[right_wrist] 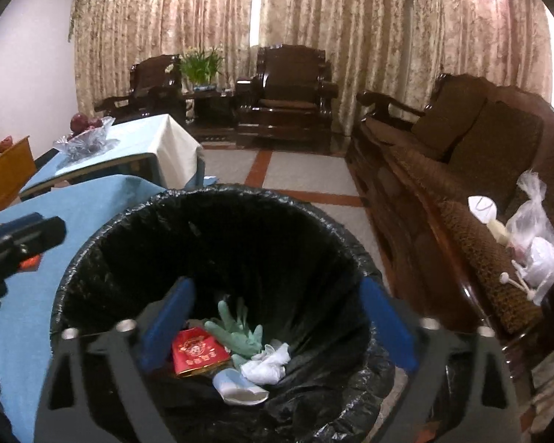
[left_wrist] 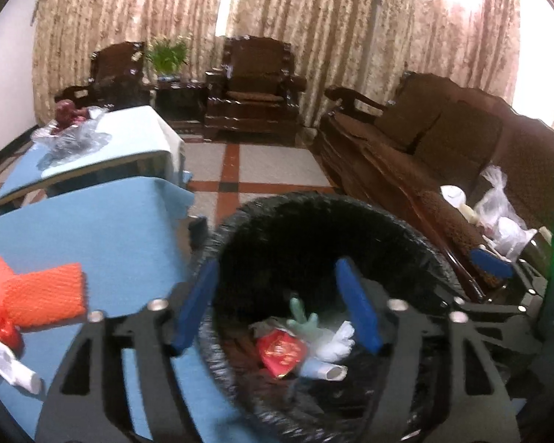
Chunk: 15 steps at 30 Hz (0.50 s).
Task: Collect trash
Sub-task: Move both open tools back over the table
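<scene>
So the bin (right_wrist: pixel 218 258), lined with a black bag, is the centre of everything here. At the bottom of it there's already a red packet (right_wrist: pixel 197 354), a green glove (right_wrist: pixel 240 332), some crumpled white tissue (right_wrist: pixel 267 363) and a squashed paper cup (right_wrist: pixel 240 391).

Both sets of tongs hang right over the bin mouth. The right tongs (right_wrist: pixel 277 326) are spread wide apart with nothing between them, and the left tongs (left_wrist: pixel 277 306) are apart and empty too, sitting over the bin's left rim.

Looks to me like a drop is done and the next pickup is the step in hand. Left of the bin, on the blue counter (left_wrist: pixel 110 229), there's still an orange net sleeve (left_wrist: pixel 40 295), a red crinkly wrapper (left_wrist: pixel 2 326) below it and a white paper scrap (left_wrist: pixel 7 363) at the edge nearest the camera.

If it were me, I'd send the left tongs, since they're closest. Lift clear of the bag rim first so the liner doesn't snag, then come at the net sleeve low and flat, pinch its near edge, and hold it firmly because that foam mesh probably squishes and slips.

Further from the bin, the sofa (right_wrist: pixel 461 170) on its right has white plastic bags (right_wrist: pixel 532 236) on it; can't tell if those count as trash.
</scene>
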Each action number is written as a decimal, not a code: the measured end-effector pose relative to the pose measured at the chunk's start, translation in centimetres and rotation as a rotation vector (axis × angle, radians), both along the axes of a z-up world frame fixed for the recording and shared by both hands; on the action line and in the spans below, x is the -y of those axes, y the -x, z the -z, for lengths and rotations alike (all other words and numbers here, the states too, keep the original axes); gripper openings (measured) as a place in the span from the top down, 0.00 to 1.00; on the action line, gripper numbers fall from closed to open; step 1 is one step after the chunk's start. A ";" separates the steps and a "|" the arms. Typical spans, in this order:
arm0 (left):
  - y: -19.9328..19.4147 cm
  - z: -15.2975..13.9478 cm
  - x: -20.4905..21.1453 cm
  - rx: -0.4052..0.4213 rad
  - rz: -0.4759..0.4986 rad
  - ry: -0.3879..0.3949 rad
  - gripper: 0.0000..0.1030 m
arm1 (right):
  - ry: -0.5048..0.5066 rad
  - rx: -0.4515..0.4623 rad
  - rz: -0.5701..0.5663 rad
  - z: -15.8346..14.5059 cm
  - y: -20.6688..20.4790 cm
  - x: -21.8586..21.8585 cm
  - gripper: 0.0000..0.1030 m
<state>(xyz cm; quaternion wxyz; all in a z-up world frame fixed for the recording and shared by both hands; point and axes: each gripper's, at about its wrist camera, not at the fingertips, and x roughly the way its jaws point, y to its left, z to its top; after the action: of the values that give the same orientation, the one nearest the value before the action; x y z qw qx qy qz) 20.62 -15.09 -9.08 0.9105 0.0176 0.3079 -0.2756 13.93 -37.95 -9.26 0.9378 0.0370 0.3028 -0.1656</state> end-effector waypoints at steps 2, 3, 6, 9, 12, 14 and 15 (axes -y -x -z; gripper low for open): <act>-0.1 -0.4 -1.6 0.011 -0.033 -0.004 0.23 | -0.012 0.009 -0.023 -0.4 0.0 -0.9 0.06; -0.1 -0.6 -2.6 0.015 -0.054 -0.004 0.21 | -0.015 0.013 -0.031 -0.5 -0.1 -1.2 0.06; -0.1 -1.1 -5.5 0.027 -0.120 -0.007 0.18 | -0.024 0.031 -0.075 -1.2 -0.4 -3.3 0.06; 0.1 -1.5 -9.0 0.030 -0.189 -0.016 0.17 | -0.038 0.046 -0.133 -1.9 -1.2 -5.9 0.06; 0.3 -1.8 -12.4 0.034 -0.253 -0.026 0.17 | -0.046 0.060 -0.194 -2.6 -1.9 -8.8 0.06; 0.4 -2.1 -14.6 0.042 -0.294 -0.036 0.17 | -0.054 0.066 -0.236 -2.9 -2.4 -10.8 0.06; 0.5 -2.3 -15.7 0.047 -0.313 -0.042 0.17 | -0.057 0.068 -0.250 -3.0 -2.6 -11.5 0.06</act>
<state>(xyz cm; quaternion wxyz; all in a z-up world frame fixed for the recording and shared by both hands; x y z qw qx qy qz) 20.11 0.62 -6.82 0.9487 -0.0050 0.2912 -0.1234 16.48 -26.42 -6.31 0.9595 0.0313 0.2775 -0.0375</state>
